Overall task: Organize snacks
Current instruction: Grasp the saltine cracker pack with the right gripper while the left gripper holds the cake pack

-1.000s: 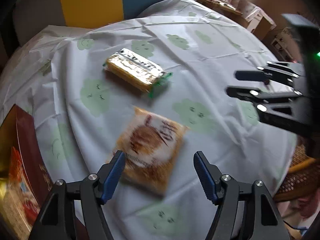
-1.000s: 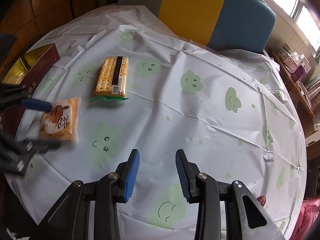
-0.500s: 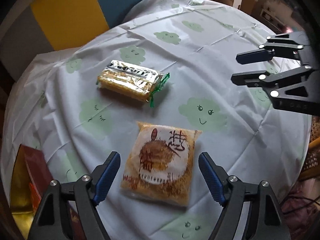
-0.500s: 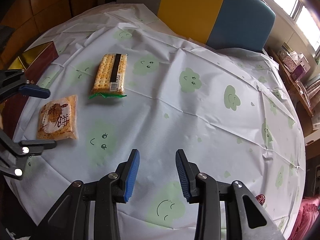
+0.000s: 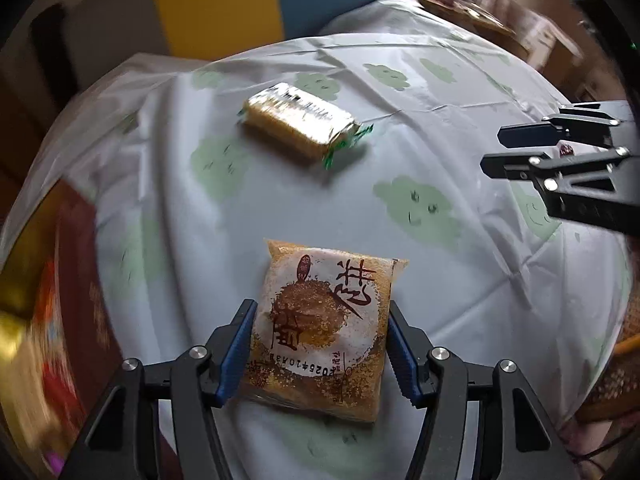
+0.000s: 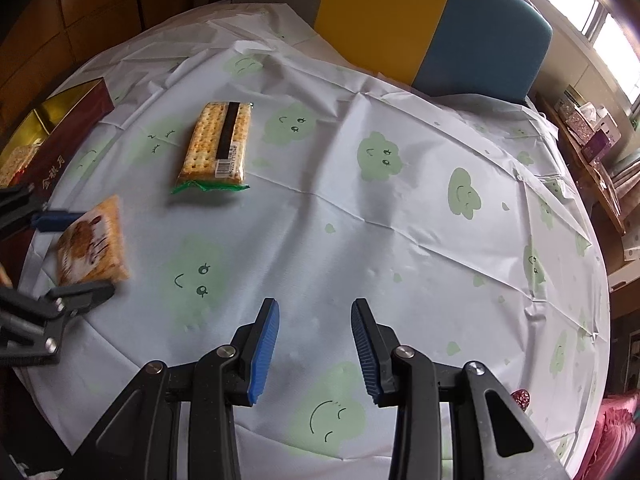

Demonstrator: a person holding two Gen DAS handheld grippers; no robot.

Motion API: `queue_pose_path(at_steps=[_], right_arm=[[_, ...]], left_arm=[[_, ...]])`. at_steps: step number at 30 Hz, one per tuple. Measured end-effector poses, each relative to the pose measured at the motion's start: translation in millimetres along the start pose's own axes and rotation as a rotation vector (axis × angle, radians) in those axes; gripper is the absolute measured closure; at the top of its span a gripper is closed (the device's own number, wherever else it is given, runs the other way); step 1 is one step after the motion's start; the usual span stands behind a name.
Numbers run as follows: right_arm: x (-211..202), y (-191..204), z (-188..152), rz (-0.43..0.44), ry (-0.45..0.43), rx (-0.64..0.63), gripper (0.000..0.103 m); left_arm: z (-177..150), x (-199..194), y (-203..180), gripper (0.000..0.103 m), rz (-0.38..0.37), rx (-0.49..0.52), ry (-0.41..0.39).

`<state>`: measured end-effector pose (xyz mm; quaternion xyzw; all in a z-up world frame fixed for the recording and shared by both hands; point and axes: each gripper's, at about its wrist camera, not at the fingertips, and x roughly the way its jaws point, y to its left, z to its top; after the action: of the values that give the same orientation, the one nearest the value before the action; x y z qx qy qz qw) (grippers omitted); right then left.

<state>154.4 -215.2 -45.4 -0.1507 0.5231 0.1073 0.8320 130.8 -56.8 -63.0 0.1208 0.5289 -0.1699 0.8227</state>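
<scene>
A brown-and-white snack packet (image 5: 324, 336) (image 6: 90, 240) lies flat on the table near its left edge. My left gripper (image 5: 320, 348) (image 6: 84, 254) straddles it and its jaws are closing; the blue pads (image 5: 238, 348) meet both long edges of the packet. Farther back lies a long cracker pack (image 5: 300, 120) (image 6: 218, 144) with green ends, apart from both grippers. My right gripper (image 6: 314, 344) (image 5: 496, 150) hovers over the bare cloth at the table's front, jaws apart with nothing between them.
A dark red box (image 6: 60, 128) (image 5: 76, 280) with a gold lining and snacks inside stands at the table's left edge, beside the packet. The round table wears a white cloth (image 6: 400, 220) with green clouds. A yellow-and-blue chair back (image 6: 420, 20) stands behind; cluttered shelves (image 6: 592, 132) at the right.
The left gripper has come down over the brown packet and its jaws have narrowed from wide apart onto the packet's edges. The right gripper has stayed where it was.
</scene>
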Motion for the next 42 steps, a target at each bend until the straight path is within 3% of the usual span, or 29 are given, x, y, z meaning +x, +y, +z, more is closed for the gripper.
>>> queue_pose_path(at_steps=[5, 9, 15, 21, 27, 31, 35, 40, 42], right_arm=[[1, 0, -2, 0.010, 0.004, -0.003, 0.065], [2, 2, -3, 0.016, 0.009, -0.007, 0.065], [5, 2, -3, 0.055, 0.020, 0.010, 0.065], [-5, 3, 11, 0.176, -0.019, 0.110, 0.065], [4, 22, 52, 0.248, -0.044, 0.141, 0.047], [23, 40, 84, 0.226, -0.037, 0.121, 0.044], [45, 56, 112, 0.128, -0.011, 0.073, 0.044], [69, 59, 123, 0.094, 0.029, 0.057, 0.044], [71, 59, 119, 0.114, 0.036, 0.057, 0.054]], left_arm=[[-38, -14, -6, 0.040, 0.068, -0.088, -0.115], [-55, -17, -4, 0.040, 0.064, -0.133, -0.190], [-54, -14, 2, 0.039, 0.034, -0.149, -0.215], [-58, -14, 1, 0.039, 0.029, -0.153, -0.252], [-61, -15, 0, 0.038, 0.027, -0.154, -0.280], [-61, -15, 1, 0.039, 0.021, -0.160, -0.289], [-62, -15, 0, 0.039, 0.019, -0.164, -0.300], [-62, -14, 1, 0.039, 0.020, -0.162, -0.309], [-64, -15, 0, 0.039, 0.021, -0.164, -0.313]])
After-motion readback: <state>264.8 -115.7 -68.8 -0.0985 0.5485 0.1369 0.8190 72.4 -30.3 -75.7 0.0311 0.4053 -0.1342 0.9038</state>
